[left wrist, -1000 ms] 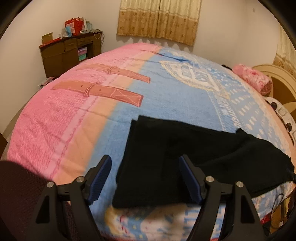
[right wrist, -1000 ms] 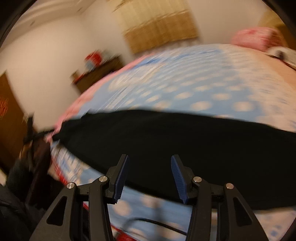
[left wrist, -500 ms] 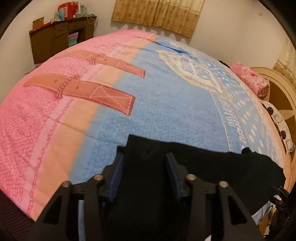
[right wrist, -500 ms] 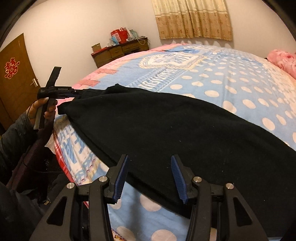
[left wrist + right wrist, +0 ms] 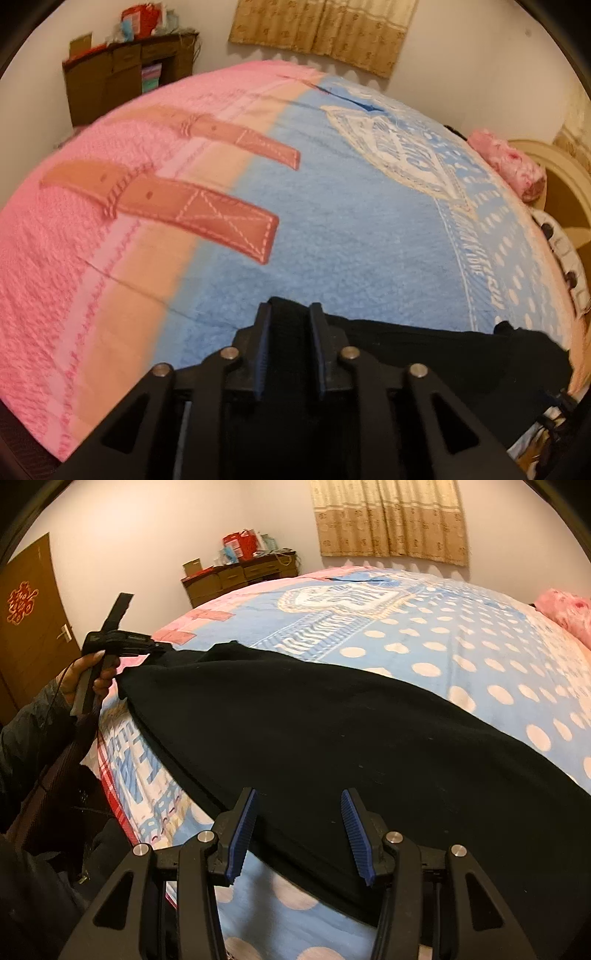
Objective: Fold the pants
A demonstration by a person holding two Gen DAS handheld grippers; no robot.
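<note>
Left tool (image 5: 288, 317) pinches the pants (image 5: 332, 731) end; right tool (image 5: 299, 827) gapes over the bed's (image 5: 332, 221) near edge; folding barely begun.

Red double-happiness sign 囍 on door (image 5: 23, 602); blanket (image 5: 369, 229) lettering and left gripper (image 5: 110, 642) label illegible

Warm indoor light; strong fisheye bending; left wrist view slightly blurred.

Black pants (image 5: 332, 731), spread lengthwise along the near edge of the bed, one end pinched.
</note>
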